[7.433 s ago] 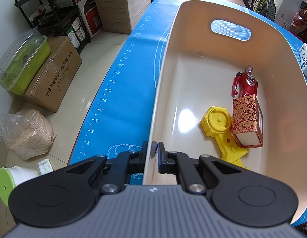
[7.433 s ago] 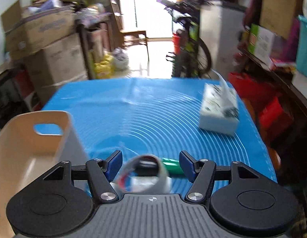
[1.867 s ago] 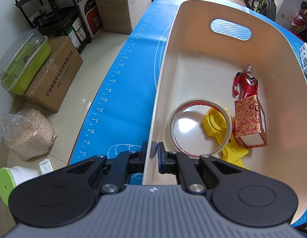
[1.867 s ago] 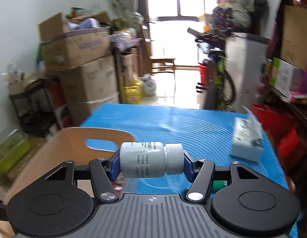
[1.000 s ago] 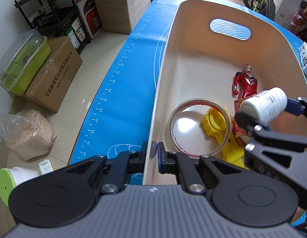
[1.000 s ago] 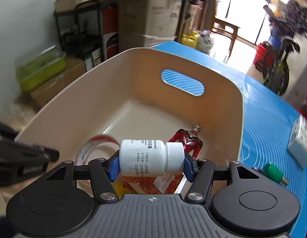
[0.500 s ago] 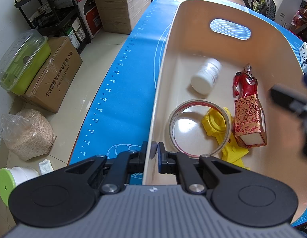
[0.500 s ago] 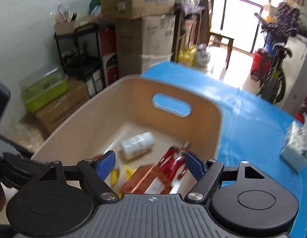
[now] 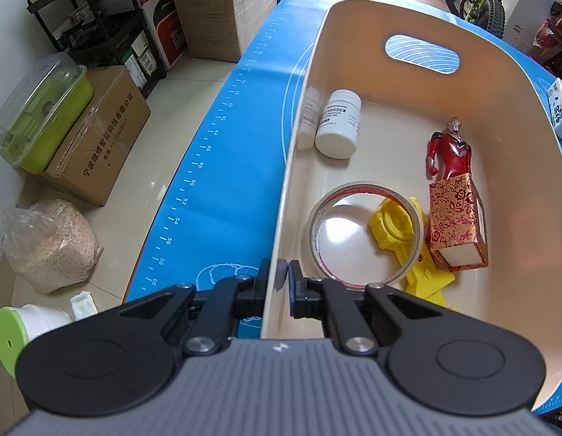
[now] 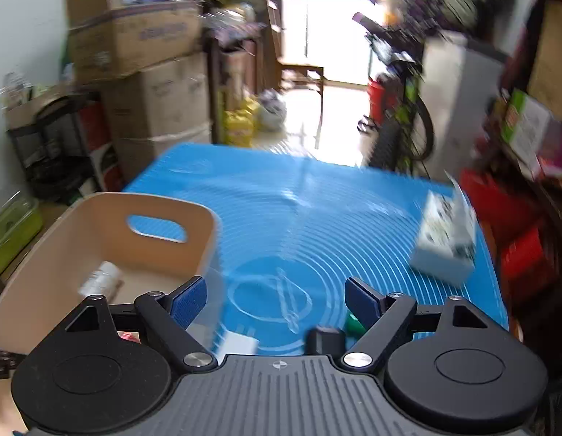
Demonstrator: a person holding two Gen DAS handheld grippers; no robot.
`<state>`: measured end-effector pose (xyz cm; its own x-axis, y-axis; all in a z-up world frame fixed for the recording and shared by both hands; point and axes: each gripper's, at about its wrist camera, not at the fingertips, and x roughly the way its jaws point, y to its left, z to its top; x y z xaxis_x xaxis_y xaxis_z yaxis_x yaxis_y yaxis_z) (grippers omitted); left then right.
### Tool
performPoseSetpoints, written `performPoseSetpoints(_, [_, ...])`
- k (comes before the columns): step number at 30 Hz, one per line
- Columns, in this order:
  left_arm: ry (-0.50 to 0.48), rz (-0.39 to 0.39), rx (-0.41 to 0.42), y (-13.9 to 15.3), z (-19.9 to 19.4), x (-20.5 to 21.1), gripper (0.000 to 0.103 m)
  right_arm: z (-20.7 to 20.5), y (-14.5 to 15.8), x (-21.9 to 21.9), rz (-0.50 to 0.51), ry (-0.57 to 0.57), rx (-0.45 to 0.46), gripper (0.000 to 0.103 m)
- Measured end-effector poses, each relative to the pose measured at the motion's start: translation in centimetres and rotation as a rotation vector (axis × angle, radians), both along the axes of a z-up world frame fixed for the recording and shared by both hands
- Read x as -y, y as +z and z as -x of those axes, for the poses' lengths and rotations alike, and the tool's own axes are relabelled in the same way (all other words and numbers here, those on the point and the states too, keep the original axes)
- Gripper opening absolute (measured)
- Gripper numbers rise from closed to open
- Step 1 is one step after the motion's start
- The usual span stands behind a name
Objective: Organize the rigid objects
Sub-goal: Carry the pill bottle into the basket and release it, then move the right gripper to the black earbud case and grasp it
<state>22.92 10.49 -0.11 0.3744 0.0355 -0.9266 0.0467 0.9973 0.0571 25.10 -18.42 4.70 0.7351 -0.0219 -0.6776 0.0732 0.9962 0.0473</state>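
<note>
My left gripper is shut on the near rim of the beige bin. Inside lie a white pill bottle by the left wall, a tape roll, a yellow toy, a red patterned box and a red figure. My right gripper is open and empty above the blue mat, right of the bin; the bottle shows inside it. A green object, a dark object and a white object lie on the mat just under the right gripper.
A tissue box stands on the mat at the right. Cardboard boxes, shelves and a bicycle surround the table. On the floor to the left are a green container, a cardboard box and a bag of grain.
The right gripper let the white bottle go into the bin, opened, and swung away right over the mat. The bottle rolled to the bin's left wall. The left gripper has not moved.
</note>
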Motion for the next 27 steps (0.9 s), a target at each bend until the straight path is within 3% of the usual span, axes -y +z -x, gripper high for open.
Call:
performPoseSetpoints(5, [0.002,0.0,-0.001,0.0,0.0,0.0,0.011,-0.6,-2.9,1.4,0.044,-0.035,-0.06,0.085])
performPoseSetpoints(12, [0.001,0.0,-0.001,0.0,0.0,0.0,0.011,-1.5,-7.7,2.5,0.005,-0.1,-0.154,0.085])
performPoseSetpoints(21, [0.002,-0.002,-0.001,0.0,0.0,0.0,0.011,-2.6,-10.9,2.2,0.019,-0.104,-0.174,0.083])
performPoseSetpoints(27, [0.002,-0.001,-0.001,0.0,0.0,0.0,0.011,-3.0,-12.1,2.0,0.0,-0.124,-0.164,0.075])
